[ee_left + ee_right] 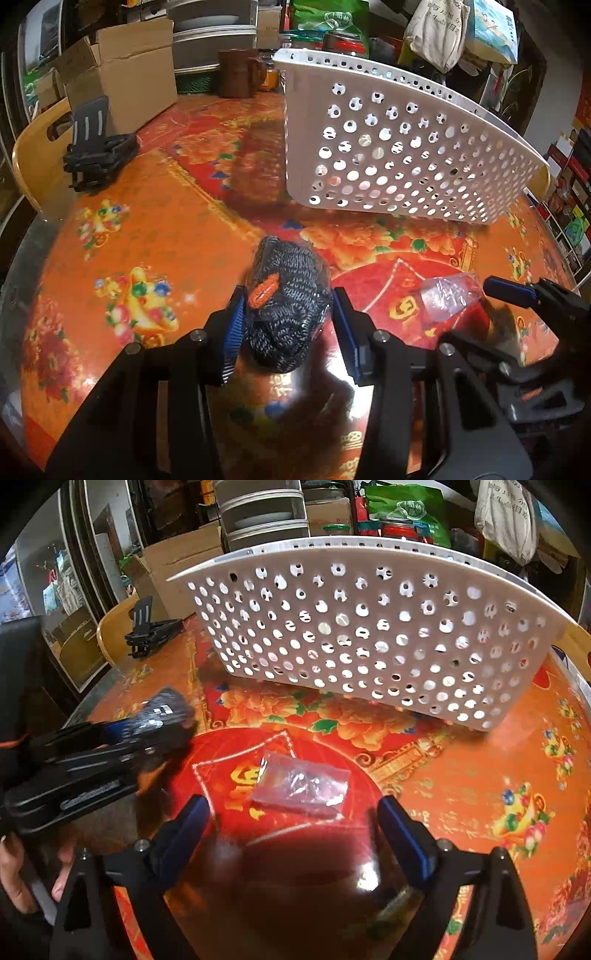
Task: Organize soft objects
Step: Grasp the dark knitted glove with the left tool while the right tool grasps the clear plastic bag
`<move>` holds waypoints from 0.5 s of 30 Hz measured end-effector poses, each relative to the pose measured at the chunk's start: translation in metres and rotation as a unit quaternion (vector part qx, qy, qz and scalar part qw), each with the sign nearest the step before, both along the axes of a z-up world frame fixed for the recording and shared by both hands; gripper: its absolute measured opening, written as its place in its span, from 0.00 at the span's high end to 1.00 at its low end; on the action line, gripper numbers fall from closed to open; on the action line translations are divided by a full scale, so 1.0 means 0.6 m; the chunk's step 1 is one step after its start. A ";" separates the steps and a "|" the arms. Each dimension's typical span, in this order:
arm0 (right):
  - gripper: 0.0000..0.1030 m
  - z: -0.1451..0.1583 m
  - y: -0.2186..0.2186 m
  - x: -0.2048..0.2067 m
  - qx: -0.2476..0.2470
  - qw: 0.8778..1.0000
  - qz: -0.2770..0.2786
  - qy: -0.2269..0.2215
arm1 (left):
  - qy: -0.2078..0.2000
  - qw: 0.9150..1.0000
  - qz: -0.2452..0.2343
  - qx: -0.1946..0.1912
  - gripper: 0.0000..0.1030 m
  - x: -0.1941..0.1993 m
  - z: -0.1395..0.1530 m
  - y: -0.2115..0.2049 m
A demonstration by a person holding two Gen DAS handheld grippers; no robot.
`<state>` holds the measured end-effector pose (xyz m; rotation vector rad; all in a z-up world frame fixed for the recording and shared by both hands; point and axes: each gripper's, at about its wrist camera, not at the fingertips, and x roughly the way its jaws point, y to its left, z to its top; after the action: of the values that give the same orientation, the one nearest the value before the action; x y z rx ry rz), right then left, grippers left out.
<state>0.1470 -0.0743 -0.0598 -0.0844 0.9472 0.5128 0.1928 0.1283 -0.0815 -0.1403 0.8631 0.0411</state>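
left wrist: left gripper [288,325] clamps knitted bundle [286,306]; right gripper [295,834] wide apart.

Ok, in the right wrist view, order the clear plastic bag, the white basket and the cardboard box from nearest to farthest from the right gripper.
1. Clear plastic bag, on the table just ahead of the open right gripper.
2. White basket, farther back, centre-right.
3. Cardboard box, behind the basket, back left.

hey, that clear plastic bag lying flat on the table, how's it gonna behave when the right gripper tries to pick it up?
The clear plastic bag looks thin and crinkled, so it will probably flop and sag rather than hold shape. Its glossy film on the shiny tablecloth may slide when nudged. It lies nearly flat, so the open right gripper will likely struggle to get a finger under an edge.
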 end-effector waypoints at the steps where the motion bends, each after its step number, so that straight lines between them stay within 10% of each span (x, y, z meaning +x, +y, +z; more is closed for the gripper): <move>1: 0.15 -0.002 0.003 0.002 -0.002 1.000 0.000 0.000 | -0.001 1.000 0.000 0.000 0.59 -0.004 0.002 0.000; 15: 0.47 -0.008 0.037 0.011 -0.058 0.998 -0.012 -0.034 | -0.019 1.000 0.009 -0.008 0.58 -0.029 0.015 -0.004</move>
<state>0.1534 -0.0521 -0.0645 -0.1931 0.9104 0.4300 0.1754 0.1257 -0.0722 -0.1638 0.8246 0.0479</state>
